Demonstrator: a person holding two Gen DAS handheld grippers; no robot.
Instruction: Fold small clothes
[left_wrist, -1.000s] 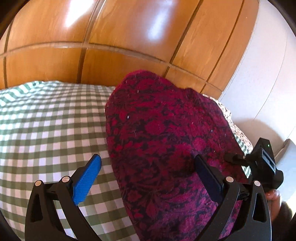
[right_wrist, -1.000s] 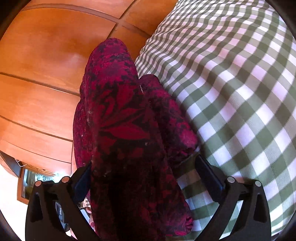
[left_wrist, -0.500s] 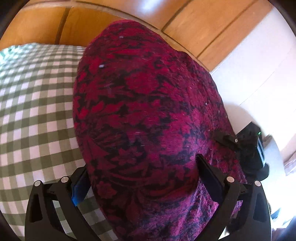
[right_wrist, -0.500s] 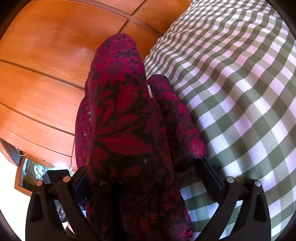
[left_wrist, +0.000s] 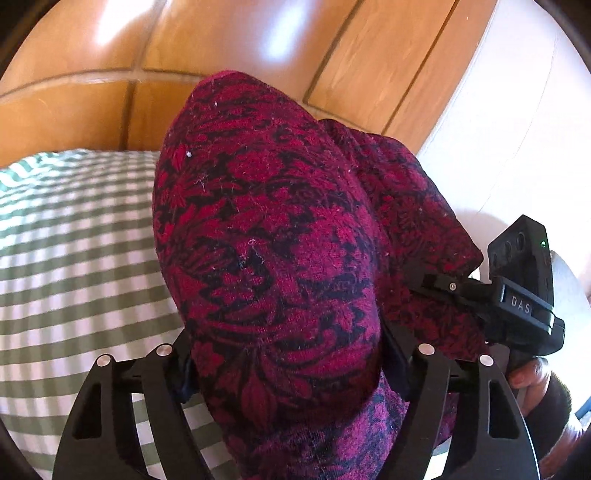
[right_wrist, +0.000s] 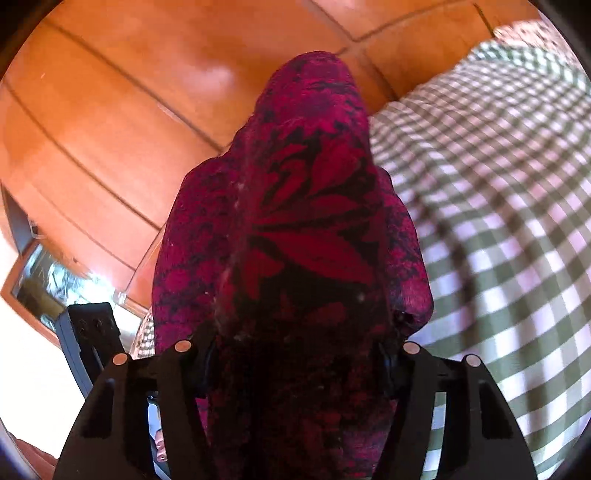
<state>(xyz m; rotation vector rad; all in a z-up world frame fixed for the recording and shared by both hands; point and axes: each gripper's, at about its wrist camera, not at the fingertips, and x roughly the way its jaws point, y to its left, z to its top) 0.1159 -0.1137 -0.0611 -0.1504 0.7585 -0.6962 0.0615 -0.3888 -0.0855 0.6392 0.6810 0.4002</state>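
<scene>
Left wrist view: a green-and-white checked cloth (left_wrist: 74, 258) covers the surface before wooden panels (left_wrist: 240, 48). A bunched crimson garment with a black floral pattern (left_wrist: 273, 240) rises over the cloth, caught between both tools. The left gripper (left_wrist: 284, 365) has just been closing and now clamps the fabric; the right gripper (right_wrist: 295, 354), likewise closing, pinches the same garment.

wall: glossy wood panels (left_wrist: 229, 44) | cover: green-white check (right_wrist: 509, 206) | sunlit
</scene>
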